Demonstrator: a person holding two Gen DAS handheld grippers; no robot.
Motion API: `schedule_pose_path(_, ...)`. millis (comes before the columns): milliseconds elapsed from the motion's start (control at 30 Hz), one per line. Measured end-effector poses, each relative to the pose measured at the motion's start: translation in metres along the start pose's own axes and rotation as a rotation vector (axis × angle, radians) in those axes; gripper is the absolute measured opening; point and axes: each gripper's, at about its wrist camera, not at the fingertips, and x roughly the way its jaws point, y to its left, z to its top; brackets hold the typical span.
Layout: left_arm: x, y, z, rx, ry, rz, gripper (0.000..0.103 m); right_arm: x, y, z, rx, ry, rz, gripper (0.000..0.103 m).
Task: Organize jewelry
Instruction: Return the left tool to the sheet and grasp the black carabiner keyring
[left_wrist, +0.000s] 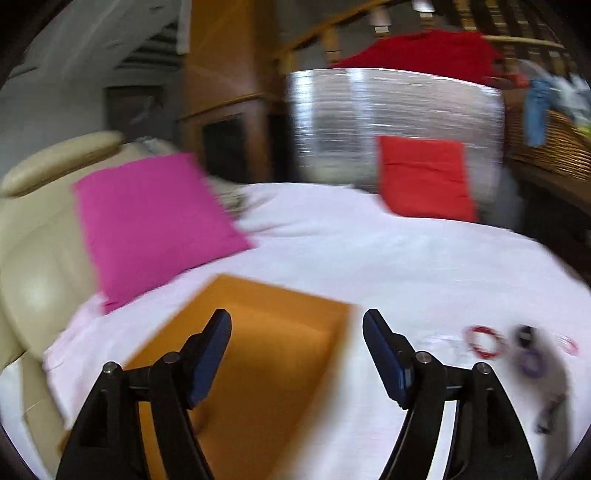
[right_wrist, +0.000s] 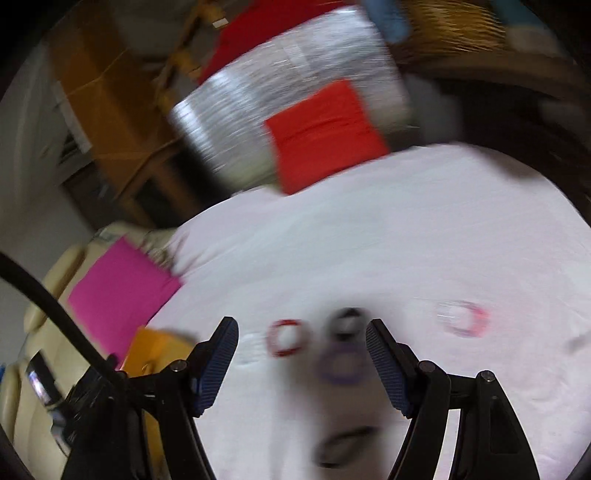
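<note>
- Right tool (right_wrist: 301, 341): held wide, empty, above the bed (right_wrist: 424, 240).
- Purple ring (right_wrist: 340, 367): lying between its fingers, just ahead; red ring (right_wrist: 286, 336) beside.
- Left tool (left_wrist: 297, 343): wide, empty, over the orange sheet (left_wrist: 266, 354), farther off.

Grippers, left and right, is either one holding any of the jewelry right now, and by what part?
Nothing is held. The left gripper and right gripper are both open, their jaws apart above the white cloth.
</note>
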Motion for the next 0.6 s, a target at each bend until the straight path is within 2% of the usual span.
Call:
schedule_pose_path(133,0.001,-0.051,-0.006,0.112,0.022,-0.198,0.075,-0.008,-0.070,-0.006,0.163,-0.039,-0.040,0.075)
schedule_pose_path(233,-0.001,-0.088,-0.013,0.204,0.048,-0.351,0.075,0.000,-0.106,-0.005,0.264,0.007,-0.072,0.071)
schedule_pose_path(300,-0.002,-0.111,-0.019,0.257,0.081,-0.459,0.075,0.006,-0.118,0.001,0.264,0.021,-0.076,0.070)
schedule_pose_path(400,-0.003,-0.144,-0.028,0.311,0.140,-0.575,0.075,0.017,-0.131,0.005,0.247,0.064,-0.130,0.063)
schedule_pose_path(467,-0.001,-0.161,-0.035,0.330,0.187,-0.628,0.075,0.028,-0.141,0.009,0.255,0.093,-0.164,0.056)
schedule_pose_path(533,0.000,-0.179,-0.041,0.347,0.227,-0.684,0.075,0.039,-0.149,0.011,0.257,0.115,-0.175,0.054)
schedule_pose_path(600,0.003,-0.190,-0.044,0.360,0.249,-0.712,0.075,0.050,-0.151,0.017,0.244,0.124,-0.194,0.049)
